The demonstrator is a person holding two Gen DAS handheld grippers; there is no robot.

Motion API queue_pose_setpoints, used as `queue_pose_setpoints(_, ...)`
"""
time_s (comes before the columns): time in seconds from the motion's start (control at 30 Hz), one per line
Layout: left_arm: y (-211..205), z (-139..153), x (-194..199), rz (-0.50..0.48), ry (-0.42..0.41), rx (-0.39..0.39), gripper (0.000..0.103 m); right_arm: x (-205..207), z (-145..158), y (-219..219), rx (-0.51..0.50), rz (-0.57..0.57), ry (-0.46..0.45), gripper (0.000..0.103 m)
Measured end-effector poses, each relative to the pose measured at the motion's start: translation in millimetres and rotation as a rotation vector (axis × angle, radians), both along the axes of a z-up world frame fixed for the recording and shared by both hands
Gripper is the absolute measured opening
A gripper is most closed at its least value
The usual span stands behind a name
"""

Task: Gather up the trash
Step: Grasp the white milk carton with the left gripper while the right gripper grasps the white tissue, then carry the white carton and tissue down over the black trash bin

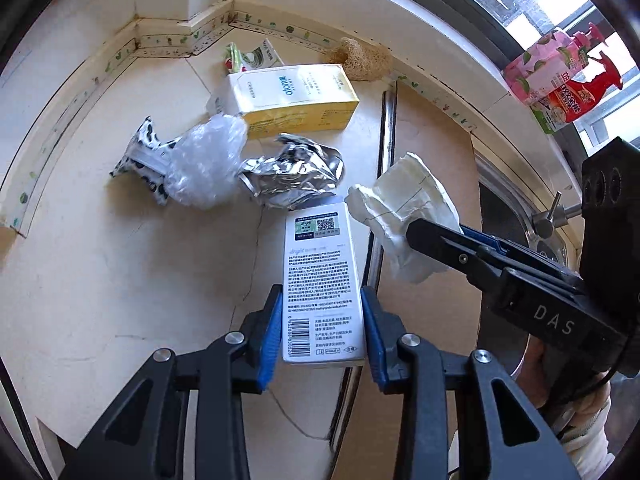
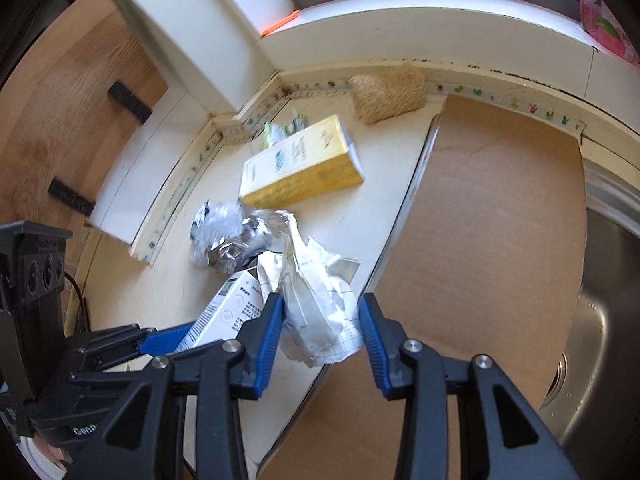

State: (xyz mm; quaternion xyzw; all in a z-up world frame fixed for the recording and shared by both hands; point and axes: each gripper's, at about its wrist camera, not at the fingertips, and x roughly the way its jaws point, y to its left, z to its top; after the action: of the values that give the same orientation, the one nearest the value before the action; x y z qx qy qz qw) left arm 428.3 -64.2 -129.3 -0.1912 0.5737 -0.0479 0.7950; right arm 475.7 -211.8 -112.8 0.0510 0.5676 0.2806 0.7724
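My left gripper (image 1: 322, 332) is shut on a white printed carton (image 1: 320, 280), held above the cream counter (image 1: 100, 260). In the right wrist view the same carton (image 2: 230, 312) shows at lower left. My right gripper (image 2: 322, 320) is shut on a crumpled white paper wad (image 2: 316, 300); the left wrist view shows that wad (image 1: 404, 208) at the right gripper's tip (image 1: 416, 236). On the counter behind lie a yellow box (image 1: 296, 100), crumpled silver foil (image 1: 296, 172), a clear plastic wad (image 1: 208, 160) and a black-and-white wrapper (image 1: 140, 156).
A brown board (image 2: 492, 240) covers the counter beside a steel sink (image 2: 608, 280). A loofah pad (image 2: 388, 96) lies by the back wall. A green-and-white packet (image 1: 250, 56) sits behind the yellow box. Pink and red bottles (image 1: 560, 76) stand on the window sill.
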Motion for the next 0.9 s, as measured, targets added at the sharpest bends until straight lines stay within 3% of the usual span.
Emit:
queue_pose_setpoints(0.27, 24.0, 11.4, -60.2, -0.040, -0.029, 0.001, 0.035, -69.2, 9.7, 14.3, -0.019, -0.016, 0.006, 0.039)
queue_pose_setpoints(0.9, 76.6, 39.6, -213.5, -0.182, -0.149, 0.000, 0.035, -249.1, 52.8, 50.9, -0.037, -0.193, -0.086, 0.039)
